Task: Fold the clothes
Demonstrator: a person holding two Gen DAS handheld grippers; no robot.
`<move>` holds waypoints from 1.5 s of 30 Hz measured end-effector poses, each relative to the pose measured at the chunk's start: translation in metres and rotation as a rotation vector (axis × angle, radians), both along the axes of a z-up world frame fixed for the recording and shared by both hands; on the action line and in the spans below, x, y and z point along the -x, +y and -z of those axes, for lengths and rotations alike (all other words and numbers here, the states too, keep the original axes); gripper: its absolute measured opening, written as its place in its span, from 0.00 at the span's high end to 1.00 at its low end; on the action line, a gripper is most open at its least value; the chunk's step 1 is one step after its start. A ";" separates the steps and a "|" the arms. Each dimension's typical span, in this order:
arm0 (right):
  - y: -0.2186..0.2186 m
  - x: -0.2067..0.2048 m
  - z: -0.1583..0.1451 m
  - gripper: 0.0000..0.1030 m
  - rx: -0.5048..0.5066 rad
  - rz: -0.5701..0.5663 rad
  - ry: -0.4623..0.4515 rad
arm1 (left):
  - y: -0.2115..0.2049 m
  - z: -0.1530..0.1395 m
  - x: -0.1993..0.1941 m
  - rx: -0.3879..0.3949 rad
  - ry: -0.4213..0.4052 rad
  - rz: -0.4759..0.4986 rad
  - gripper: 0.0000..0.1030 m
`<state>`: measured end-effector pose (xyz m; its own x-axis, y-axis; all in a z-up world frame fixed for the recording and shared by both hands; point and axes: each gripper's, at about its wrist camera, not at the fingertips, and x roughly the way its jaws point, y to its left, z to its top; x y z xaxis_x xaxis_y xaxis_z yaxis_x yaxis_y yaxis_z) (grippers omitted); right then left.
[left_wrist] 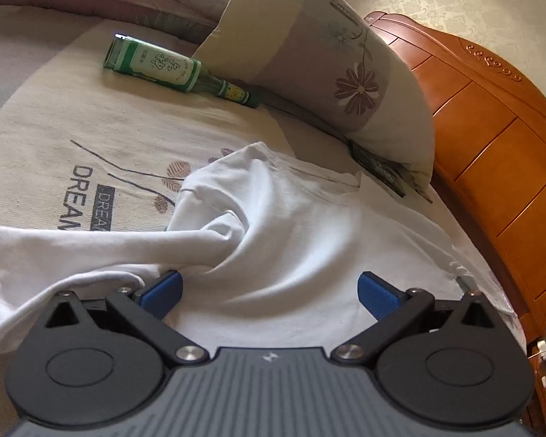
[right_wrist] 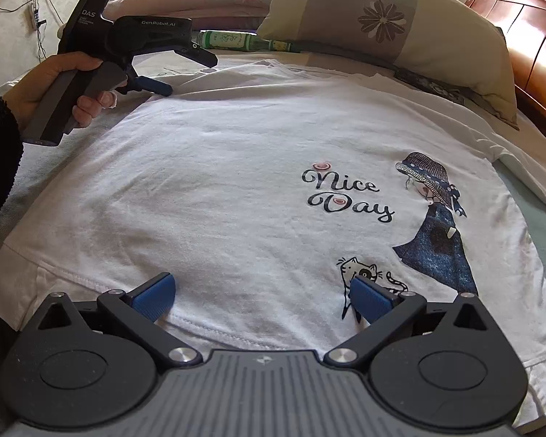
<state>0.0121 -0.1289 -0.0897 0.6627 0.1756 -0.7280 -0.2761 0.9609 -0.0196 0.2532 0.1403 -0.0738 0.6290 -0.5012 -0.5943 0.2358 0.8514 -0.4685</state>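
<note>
L-wrist view: left gripper [left_wrist: 269, 293] released, jaws wide over bunched sleeve of white T-shirt [left_wrist: 291, 225] on bed | R-wrist view: right gripper [right_wrist: 262, 298] released at near hem, shirt print-up, flat | progress est.: no fold made, all folds remain.

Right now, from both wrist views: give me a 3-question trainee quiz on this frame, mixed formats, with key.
1. True or false: the left gripper is clamped on the white T-shirt.
2. Multiple choice: where does the green bottle lie? A) on the shirt's print B) on the bed beside the floral pillow C) on the wooden headboard
3. Fill in: the right gripper sits over the shirt's ____ edge, jaws open.

Key: 1 false, both grippers are open. 2 B. 3 hem.
</note>
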 end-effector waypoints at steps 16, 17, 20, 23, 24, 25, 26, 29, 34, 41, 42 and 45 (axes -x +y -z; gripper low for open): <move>-0.001 0.001 0.000 0.00 0.005 -0.018 0.004 | -0.105 0.011 0.063 -0.458 -0.085 0.303 0.01; -0.002 0.000 -0.001 0.00 0.003 -0.026 0.013 | -0.101 0.010 0.061 -0.466 -0.074 0.280 0.01; -0.009 -0.005 -0.006 0.00 -0.011 -0.046 0.059 | -0.089 0.003 0.060 -0.420 -0.084 0.255 0.01; -0.026 -0.009 -0.017 0.00 -0.038 -0.020 0.077 | -0.086 0.001 0.059 -0.341 -0.099 0.287 0.01; -0.033 -0.011 -0.020 0.00 -0.052 0.001 0.071 | -0.089 0.007 0.055 -0.333 -0.078 0.286 0.01; -0.041 -0.013 -0.023 0.00 -0.065 0.026 0.068 | -0.091 0.013 0.051 -0.326 -0.061 0.285 0.01; -0.049 -0.016 -0.025 0.00 -0.074 0.052 0.068 | -0.093 0.017 0.051 -0.336 -0.082 0.270 0.01; -0.070 -0.023 -0.021 0.00 -0.092 0.135 0.080 | -0.095 0.020 0.051 -0.364 -0.114 0.275 0.01; -0.079 -0.017 -0.004 0.00 -0.069 0.150 0.048 | -0.084 0.023 0.052 -0.309 -0.136 0.291 0.01; -0.085 -0.017 -0.002 0.00 -0.052 0.120 0.035 | -0.099 0.020 0.058 -0.424 -0.138 0.270 0.01; -0.086 -0.017 -0.002 0.00 -0.050 0.115 0.037 | -0.103 0.019 0.059 -0.452 -0.142 0.262 0.01; -0.086 -0.015 -0.001 0.00 -0.043 0.101 0.029 | -0.108 0.013 0.067 -0.451 -0.183 0.285 0.01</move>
